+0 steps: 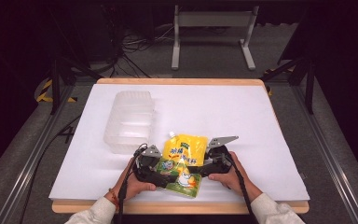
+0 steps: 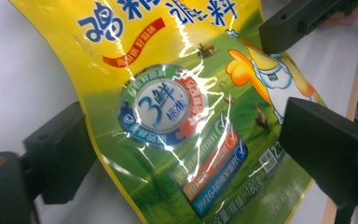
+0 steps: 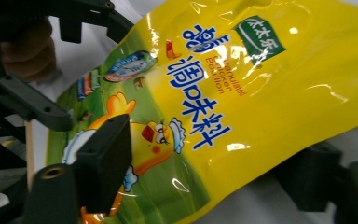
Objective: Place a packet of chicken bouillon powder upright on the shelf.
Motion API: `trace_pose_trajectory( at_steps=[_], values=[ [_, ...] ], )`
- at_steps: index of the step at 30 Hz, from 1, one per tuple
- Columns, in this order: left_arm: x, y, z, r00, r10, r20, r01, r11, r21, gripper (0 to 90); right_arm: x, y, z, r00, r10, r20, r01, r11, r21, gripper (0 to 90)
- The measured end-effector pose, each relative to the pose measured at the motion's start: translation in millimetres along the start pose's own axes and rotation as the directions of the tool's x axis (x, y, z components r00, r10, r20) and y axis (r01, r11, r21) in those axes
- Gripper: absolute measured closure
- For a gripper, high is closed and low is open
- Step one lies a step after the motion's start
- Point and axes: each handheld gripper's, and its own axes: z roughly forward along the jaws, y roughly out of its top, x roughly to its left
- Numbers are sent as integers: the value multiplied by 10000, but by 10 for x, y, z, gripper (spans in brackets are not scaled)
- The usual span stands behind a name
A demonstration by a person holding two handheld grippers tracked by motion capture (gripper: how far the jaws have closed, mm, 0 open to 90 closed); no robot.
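My left fingers straddle the yellow seasoning pouch, one under its edge and one over its printed face; whether they press, I cannot tell. My right fingers bracket the pouch from three o'clock, spread wide, one on top and one beneath, not clearly pinching. The pouch lies near the six o'clock edge of the white desk. A clear plastic container sits at eleven o'clock of it.

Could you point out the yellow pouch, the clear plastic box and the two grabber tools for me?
Yellow pouch [image 1: 185, 161]: high view, printed front.
Clear plastic box [image 1: 129, 122]: high view, ribbed middle.
Left gripper [image 1: 154, 173]: high view, jaws at the pouch.
Right gripper [image 1: 209, 164]: high view, jaws at the pouch.
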Motion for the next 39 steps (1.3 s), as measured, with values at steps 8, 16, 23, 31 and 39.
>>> trace_pose_trajectory(
  at_steps=[8, 16, 23, 31, 39],
  values=[
    [15, 27, -158, 9990, 419, -124, -423, 9985, -336, 340, 68, 16, -122, 9993, -314, 218, 329, 9969, -712, 731],
    [0, 63, -348, 9925, 1060, -603, -1102, 9913, -714, 683, 238, 91, -291, 9948, -1020, -47, 1002, 9837, -1495, 877],
    [-103, 125, -466, 9803, 1775, -863, -1854, 9781, -947, 807, 380, 175, -456, 9874, -1548, 314, 1579, 9635, -2164, 900],
    [-141, 213, -577, 9676, 2086, -1423, -2256, 9673, -1161, 845, 602, 280, -554, 9691, -2370, 687, 2467, 9334, -2605, 900],
    [-186, 329, -637, 9486, 2336, -2135, -2610, 9590, -1101, 840, 660, 349, -581, 9591, -2635, 1034, 2819, 9218, -2662, 900]
  ],
)
